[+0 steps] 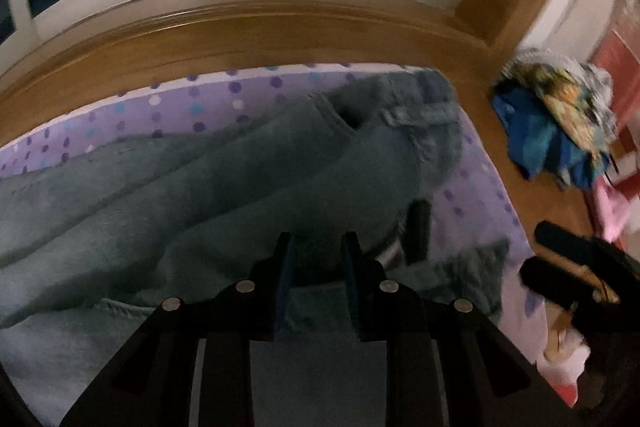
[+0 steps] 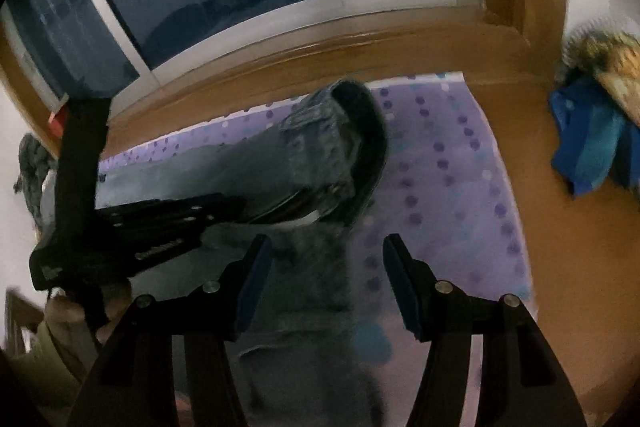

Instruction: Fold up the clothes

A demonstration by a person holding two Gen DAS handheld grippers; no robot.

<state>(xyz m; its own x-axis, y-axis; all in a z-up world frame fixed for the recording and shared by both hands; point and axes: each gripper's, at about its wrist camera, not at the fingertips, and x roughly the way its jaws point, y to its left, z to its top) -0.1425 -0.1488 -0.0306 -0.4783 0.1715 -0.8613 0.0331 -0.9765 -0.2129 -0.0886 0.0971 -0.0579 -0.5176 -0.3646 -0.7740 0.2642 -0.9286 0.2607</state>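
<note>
A pair of grey-blue jeans (image 1: pixel 224 163) lies on a purple dotted mat (image 1: pixel 480 203) on the wooden floor. My left gripper (image 1: pixel 318 247) has its jaws a little apart over a fold of the jeans, with denim between the fingers; whether it grips is unclear. In the right wrist view the jeans (image 2: pixel 320 147) are lifted at the waistband, held up by the left gripper body (image 2: pixel 152 231). My right gripper (image 2: pixel 326 247) is open and empty, just above the lower part of the jeans. It also shows in the left wrist view (image 1: pixel 576 267).
A pile of blue and patterned clothes (image 1: pixel 552 123) lies on the wooden floor (image 1: pixel 500 59) to the right of the mat; it also shows in the right wrist view (image 2: pixel 588 143). A window with a white frame (image 2: pixel 280 11) runs behind. Pink and red items (image 1: pixel 616 195) sit far right.
</note>
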